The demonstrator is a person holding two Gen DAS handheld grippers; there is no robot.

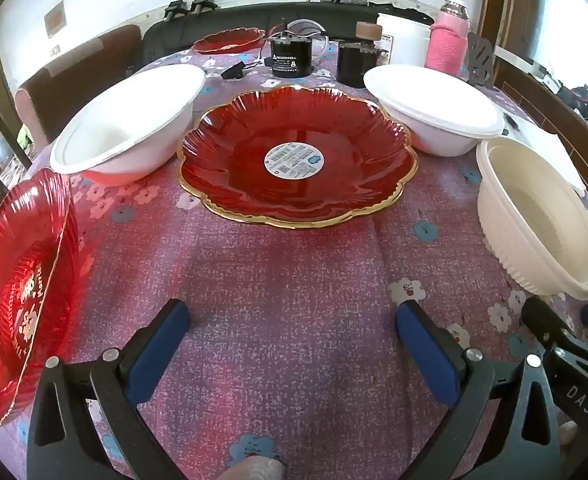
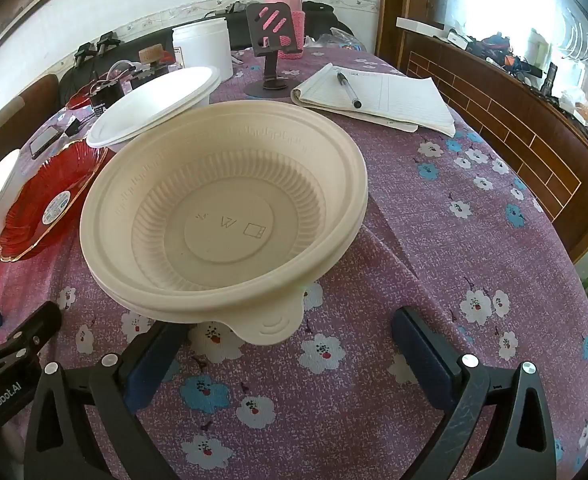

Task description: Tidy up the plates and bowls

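Ahead of right hand-held gripper point(image 2: 287, 340), jaws wide, empty: cream bowl point(image 2: 225, 208). We pinch near rim tab, probably stacked pair. Left hand-held gripper point(image 1: 294, 328) also agape.

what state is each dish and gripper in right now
left gripper: open, empty
right gripper: open, empty
cream ribbed plastic bowl: upright, empty
gold-rimmed red glass plate: flat on the table, sticker at its centre
white foam bowl at left: upright, empty
white foam bowl at right: upright; contents not visible
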